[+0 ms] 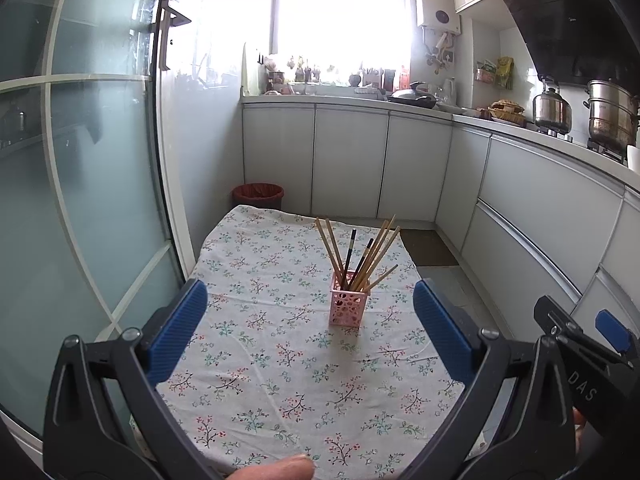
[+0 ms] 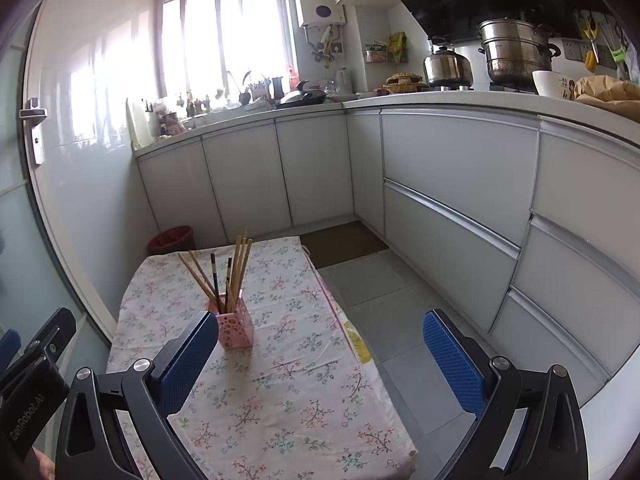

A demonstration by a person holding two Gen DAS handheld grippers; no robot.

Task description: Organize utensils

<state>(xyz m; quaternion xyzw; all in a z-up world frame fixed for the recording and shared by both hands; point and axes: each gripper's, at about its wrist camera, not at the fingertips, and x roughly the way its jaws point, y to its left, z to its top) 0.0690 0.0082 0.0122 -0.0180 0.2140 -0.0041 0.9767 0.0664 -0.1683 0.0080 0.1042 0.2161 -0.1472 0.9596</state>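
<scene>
Left gripper (image 1: 310,334): blue-padded fingers spread wide, nothing between them, held above the near end of the table (image 1: 280,400). A fingertip (image 1: 280,470) of the person shows at the bottom edge of the left view only. The same view catches the right gripper from outside at its lower right edge.

Right gripper (image 2: 320,354): fingers likewise spread wide and empty. It sits over the table's right edge, so the right finger hangs over grey floor tiles (image 2: 380,320), which the left view barely shows. The right view also catches part of the left gripper at its lower left edge.

Holder (image 1: 347,304): small pink square cup with cut-out holes, upright on the flowered cloth, past mid-table. From the left it stands ahead of the fingers, between their lines but closer to the right finger, touching neither. From the right its base is partly hidden behind the left fingertip (image 2: 192,356).

Chopsticks (image 1: 372,254): a fanned bunch standing in the holder, mostly pale wood, two dark.

Beyond: red bin (image 1: 258,196) at the table's far end, white cabinets (image 1: 348,160), bright window (image 1: 340,8). Steel pots (image 2: 512,50) show closest in the right view.
</scene>
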